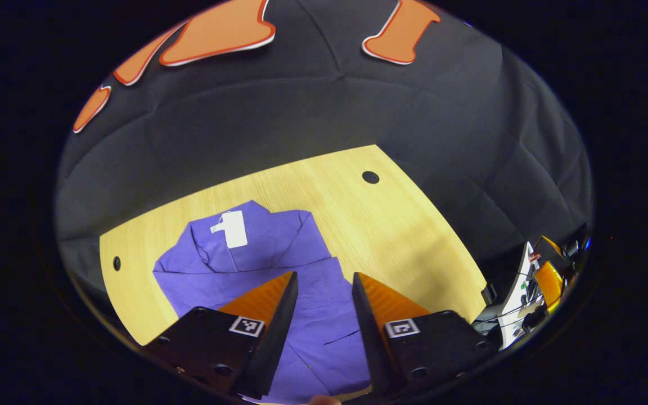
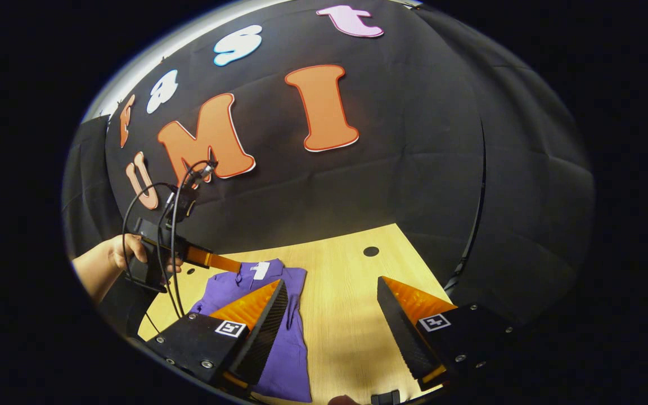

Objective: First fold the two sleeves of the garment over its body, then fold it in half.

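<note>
A pale wooden table stands against the booth's black cloth wall. Nearest in the left gripper view, the left gripper hangs over the purple garment, its fingers parted with nothing between them but the cloth below. The garment lies flat on the table with its sleeves folded in over the body, collar pointing away, and a white tag resting at the neck. In the right gripper view, the right gripper is held spread wide above bare tabletop just beside the garment's edge, grasping nothing. Farther off, a hand grips the left gripper above the collar. Two dark holes mark the table beyond.
</note>
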`<state>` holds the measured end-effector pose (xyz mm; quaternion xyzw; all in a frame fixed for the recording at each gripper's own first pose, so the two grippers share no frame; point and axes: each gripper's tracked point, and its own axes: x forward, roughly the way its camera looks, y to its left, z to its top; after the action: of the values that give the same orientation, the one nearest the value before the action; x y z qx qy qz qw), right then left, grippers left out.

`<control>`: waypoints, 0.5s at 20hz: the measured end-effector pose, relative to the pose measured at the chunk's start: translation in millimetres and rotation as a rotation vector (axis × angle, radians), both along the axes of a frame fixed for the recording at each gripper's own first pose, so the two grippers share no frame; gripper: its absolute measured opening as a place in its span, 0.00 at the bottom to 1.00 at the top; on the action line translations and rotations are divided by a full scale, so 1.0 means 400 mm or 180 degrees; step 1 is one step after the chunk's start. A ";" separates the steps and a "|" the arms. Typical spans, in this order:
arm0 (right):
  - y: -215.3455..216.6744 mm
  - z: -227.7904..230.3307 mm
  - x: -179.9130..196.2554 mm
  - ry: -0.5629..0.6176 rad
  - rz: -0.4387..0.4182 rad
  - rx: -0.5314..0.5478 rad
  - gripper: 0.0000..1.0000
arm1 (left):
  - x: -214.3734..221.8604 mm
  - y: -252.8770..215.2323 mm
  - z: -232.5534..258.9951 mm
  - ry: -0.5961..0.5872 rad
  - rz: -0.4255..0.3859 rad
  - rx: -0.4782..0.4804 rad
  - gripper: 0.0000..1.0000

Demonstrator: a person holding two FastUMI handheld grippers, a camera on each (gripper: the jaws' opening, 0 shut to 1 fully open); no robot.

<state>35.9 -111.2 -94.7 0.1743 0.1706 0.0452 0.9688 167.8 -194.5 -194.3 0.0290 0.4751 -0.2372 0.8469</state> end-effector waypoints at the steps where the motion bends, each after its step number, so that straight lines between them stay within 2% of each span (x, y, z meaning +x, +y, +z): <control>1: 0.003 0.003 -0.001 -0.0021 0.0018 -0.0004 0.95 | -0.007 0.012 0.029 -0.0121 0.0020 0.0014 0.69; 2: 0.006 0.007 0.002 -0.0044 0.0022 -0.0019 0.95 | -0.010 0.026 0.056 -0.0263 0.0053 0.0013 0.80; 4: 0.035 0.031 0.021 -0.0101 0.0048 -0.0080 0.95 | -0.018 0.069 0.106 -0.0552 0.0164 0.0014 0.87; 10: 0.107 0.117 0.017 -0.0393 0.0057 -0.0322 0.95 | -0.099 0.217 0.293 -0.1537 0.0528 -0.0034 0.87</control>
<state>42.8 -68.2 -47.9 0.1205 0.1141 0.0559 0.9846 128.0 -107.5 -77.0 0.0413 0.2586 -0.1556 0.9525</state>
